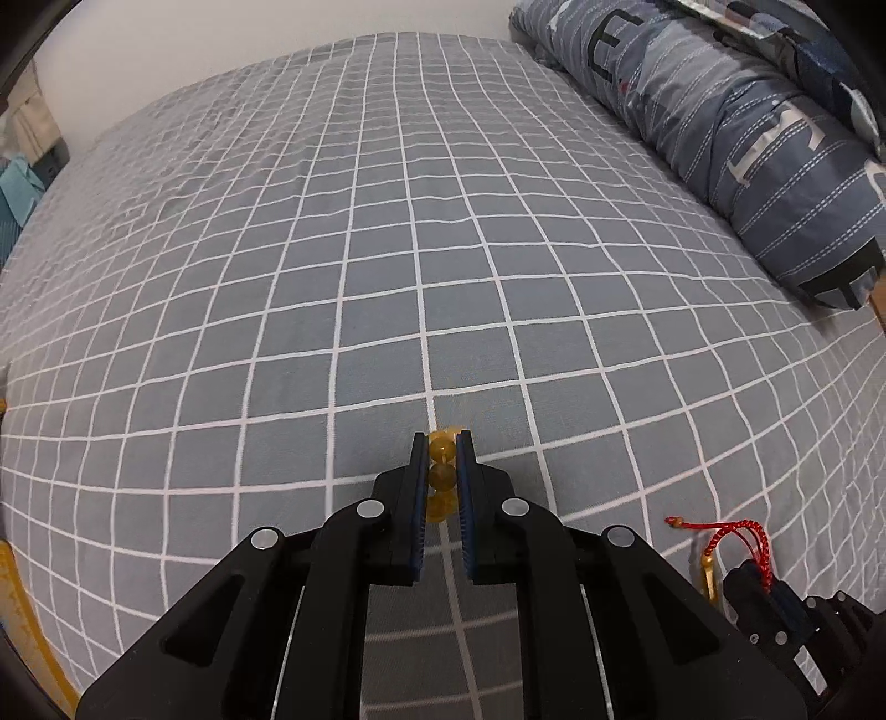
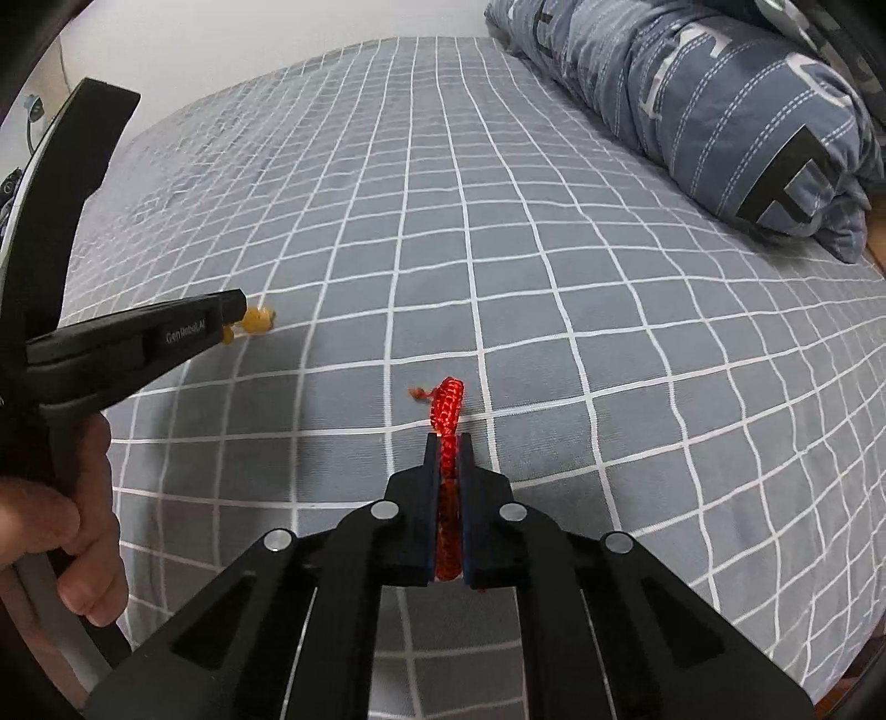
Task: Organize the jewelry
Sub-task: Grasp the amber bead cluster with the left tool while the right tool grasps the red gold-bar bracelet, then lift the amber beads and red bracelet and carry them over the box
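Jewelry is split across both grippers, one piece each. Left gripper (image 1: pixel 442 443): jaws closed down on an amber bead bracelet (image 1: pixel 442 475); the beads are stacked in the slot between the blue pads, with one poking out past the tips. In the right wrist view the same bracelet (image 2: pixel 256 321) sticks out of the left tool's tip, just above the sheet; I cannot tell whether it touches the fabric.

Right gripper (image 2: pixel 448 437): jaws pinched tight on a red braided cord bracelet (image 2: pixel 447 407). The braid runs up the whole slot between the pads and loops out past the tips, with a small orange bead at its end. From the left wrist view the cord (image 1: pixel 736 534) trails off the right tool at the lower right, and a gold-coloured piece hangs beside it; too small to identify.

A hand (image 2: pixel 61 526) wraps the left tool's handle at the left edge of the right wrist view.

Under both: grey bedsheet (image 1: pixel 387 249) with a white grid, mostly flat with light wrinkles. Further back, on the right: rolled blue striped duvet (image 1: pixel 747 149) with block lettering, lying along the sheet's edge. White wall (image 1: pixel 221 33) behind the bed.
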A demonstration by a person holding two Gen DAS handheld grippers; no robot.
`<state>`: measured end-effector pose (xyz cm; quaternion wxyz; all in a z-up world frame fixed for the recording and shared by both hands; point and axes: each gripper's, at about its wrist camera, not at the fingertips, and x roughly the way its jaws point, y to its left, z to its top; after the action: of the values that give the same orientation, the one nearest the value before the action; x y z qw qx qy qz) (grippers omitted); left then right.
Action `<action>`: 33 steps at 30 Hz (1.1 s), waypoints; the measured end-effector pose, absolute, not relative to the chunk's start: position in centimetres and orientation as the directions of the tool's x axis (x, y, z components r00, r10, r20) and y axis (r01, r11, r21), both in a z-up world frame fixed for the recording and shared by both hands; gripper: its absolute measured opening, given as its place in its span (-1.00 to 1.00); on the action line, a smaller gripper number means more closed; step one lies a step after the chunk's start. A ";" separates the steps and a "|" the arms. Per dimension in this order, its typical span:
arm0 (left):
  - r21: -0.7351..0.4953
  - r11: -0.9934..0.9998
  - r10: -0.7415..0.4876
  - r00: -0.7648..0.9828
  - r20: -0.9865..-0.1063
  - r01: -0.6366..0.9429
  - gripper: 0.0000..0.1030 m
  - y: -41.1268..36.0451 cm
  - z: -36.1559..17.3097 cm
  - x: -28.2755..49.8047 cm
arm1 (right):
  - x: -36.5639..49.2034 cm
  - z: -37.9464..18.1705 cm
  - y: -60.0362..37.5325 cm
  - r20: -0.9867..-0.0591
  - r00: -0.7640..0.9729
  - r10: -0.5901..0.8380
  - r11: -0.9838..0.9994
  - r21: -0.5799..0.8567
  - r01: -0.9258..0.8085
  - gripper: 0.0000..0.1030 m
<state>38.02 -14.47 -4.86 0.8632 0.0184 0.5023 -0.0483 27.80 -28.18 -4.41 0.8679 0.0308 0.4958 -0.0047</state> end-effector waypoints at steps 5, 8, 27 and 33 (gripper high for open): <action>-0.024 0.995 -0.067 0.488 -0.870 0.094 -0.82 -13.7 -3.6 36.9 | 26.9 -2.8 -27.9 -0.850 0.526 0.021 0.998 0.048 0.037 -0.91; -0.038 0.995 -0.078 0.475 -0.876 0.093 -0.82 -13.1 -3.0 36.3 | 26.5 -2.0 -28.0 -0.846 0.533 0.017 0.998 0.046 0.042 -0.91; -0.005 0.997 -0.042 0.525 -0.850 0.071 -0.82 -9.2 2.1 31.4 | 25.1 1.0 -25.7 -0.813 0.581 -0.033 0.999 -0.013 0.037 -0.91; 0.000 0.999 -0.027 0.531 -0.847 0.050 -0.82 -7.5 2.7 30.1 | 24.4 2.1 -24.4 -0.798 0.602 -0.019 1.000 -0.014 0.013 -0.91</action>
<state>30.08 -7.50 2.69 0.8748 0.0119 0.4839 -0.0219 24.39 -24.41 2.11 0.8950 -0.0034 0.4460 -0.0088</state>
